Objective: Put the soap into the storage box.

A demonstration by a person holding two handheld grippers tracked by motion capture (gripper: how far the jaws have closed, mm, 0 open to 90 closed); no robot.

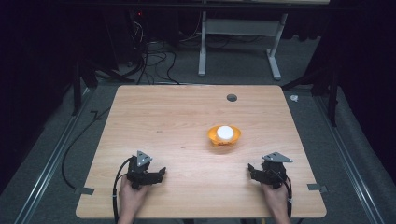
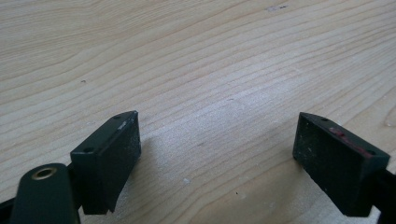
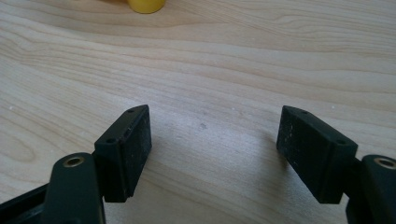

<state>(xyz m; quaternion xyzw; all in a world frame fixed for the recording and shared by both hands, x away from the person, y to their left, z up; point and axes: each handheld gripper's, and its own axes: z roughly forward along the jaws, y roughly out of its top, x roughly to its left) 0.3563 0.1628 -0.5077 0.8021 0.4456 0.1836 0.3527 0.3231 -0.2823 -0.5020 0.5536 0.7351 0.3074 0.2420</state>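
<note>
- The wooden table (image 1: 177, 116) filled the middle of the high view.
- The left gripper (image 1: 159, 175) sat at lower left, jaws spread wide over bare wood with nothing between them.
- The right gripper (image 1: 252, 171) sat at lower right, jaws likewise wide apart and empty.
- The orange bowl (image 1: 224, 135) lay right of centre, above and between both grippers, nearer the right one, touching neither.
- A white round object (image 1: 225, 132) rested inside the bowl.

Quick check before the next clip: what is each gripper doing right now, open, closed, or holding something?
Left gripper: open, jaws spread wide, nothing between them but the table.
Right gripper: open, holding nothing, low over the table.
</note>
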